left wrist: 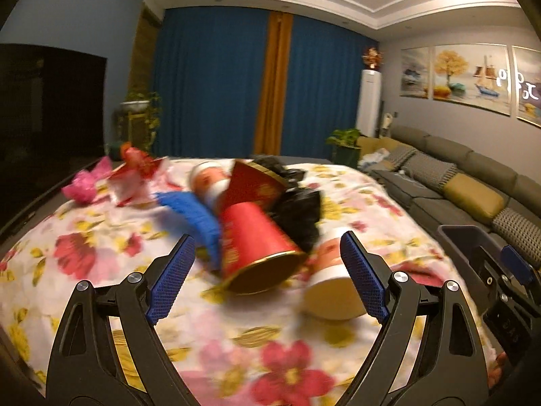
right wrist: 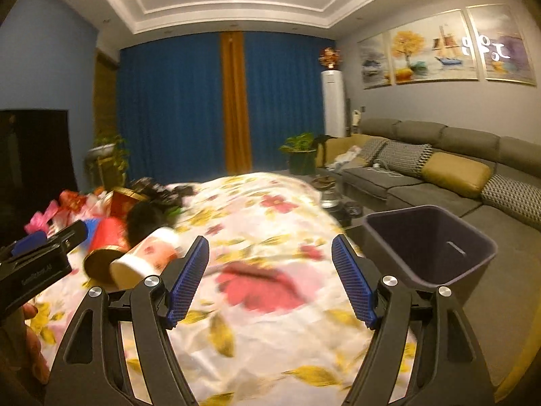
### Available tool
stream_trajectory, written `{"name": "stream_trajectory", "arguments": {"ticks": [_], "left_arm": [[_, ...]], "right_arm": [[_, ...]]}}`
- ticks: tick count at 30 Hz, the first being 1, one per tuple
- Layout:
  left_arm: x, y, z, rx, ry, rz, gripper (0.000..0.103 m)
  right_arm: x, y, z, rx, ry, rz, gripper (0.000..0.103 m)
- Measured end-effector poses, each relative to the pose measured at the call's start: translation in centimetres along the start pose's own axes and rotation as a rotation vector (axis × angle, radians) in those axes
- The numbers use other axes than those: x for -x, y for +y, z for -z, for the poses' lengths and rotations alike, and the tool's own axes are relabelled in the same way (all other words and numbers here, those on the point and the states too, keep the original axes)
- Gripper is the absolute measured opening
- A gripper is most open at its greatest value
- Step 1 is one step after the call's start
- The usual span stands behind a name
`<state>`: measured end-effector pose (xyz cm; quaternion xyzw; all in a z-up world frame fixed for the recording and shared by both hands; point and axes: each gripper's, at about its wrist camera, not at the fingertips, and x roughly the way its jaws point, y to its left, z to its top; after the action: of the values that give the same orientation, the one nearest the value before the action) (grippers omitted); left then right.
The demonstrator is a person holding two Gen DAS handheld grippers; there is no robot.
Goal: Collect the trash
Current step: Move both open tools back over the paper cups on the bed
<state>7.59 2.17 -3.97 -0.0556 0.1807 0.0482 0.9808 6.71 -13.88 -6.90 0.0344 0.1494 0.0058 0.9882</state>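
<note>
A pile of trash lies on the table's floral cloth (left wrist: 101, 253). It includes a red paper cup (left wrist: 257, 247) on its side, a white floral cup (left wrist: 333, 287) beside it, a black bag (left wrist: 297, 203), a blue piece (left wrist: 192, 209), a red carton (left wrist: 253, 179) and a pink wrapper (left wrist: 83, 186). My left gripper (left wrist: 267, 242) is open, and the red cup is just ahead of its fingers, untouched. My right gripper (right wrist: 270, 242) is open over bare cloth (right wrist: 257, 287), with both cups (right wrist: 108, 237) to its left. A dark bin (right wrist: 429, 247) stands right of the table.
A long grey sofa (right wrist: 422, 182) with cushions runs along the right wall behind the bin. Potted plants (right wrist: 301, 155), blue curtains and a white standing air conditioner (right wrist: 333, 101) are at the back. A dark screen (left wrist: 50, 101) stands on the left. A hand (right wrist: 30, 331) shows at the lower left.
</note>
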Motion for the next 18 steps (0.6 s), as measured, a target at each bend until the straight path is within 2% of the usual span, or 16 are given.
{"name": "stream_trajectory", "arguments": {"ticks": [8, 12, 18], "left_arm": [[-0.9, 3.7, 1.1, 0.028, 0.022, -0.036, 0.086], [-1.4, 4.2, 1.5, 0.024, 0.028, -0.041, 0.085], [-2.4, 4.7, 1.9, 0.018, 0.053, -0.04, 0.084]], "right_arm": [[-2.0, 4.6, 1.9, 0.088, 0.052, -0.093, 0.073], [-3.1, 6.4, 2.5, 0.122, 0.065, -0.107, 0.07], [-4.5, 7.7, 2.5, 0.133, 0.081, -0.117, 0.059]]}}
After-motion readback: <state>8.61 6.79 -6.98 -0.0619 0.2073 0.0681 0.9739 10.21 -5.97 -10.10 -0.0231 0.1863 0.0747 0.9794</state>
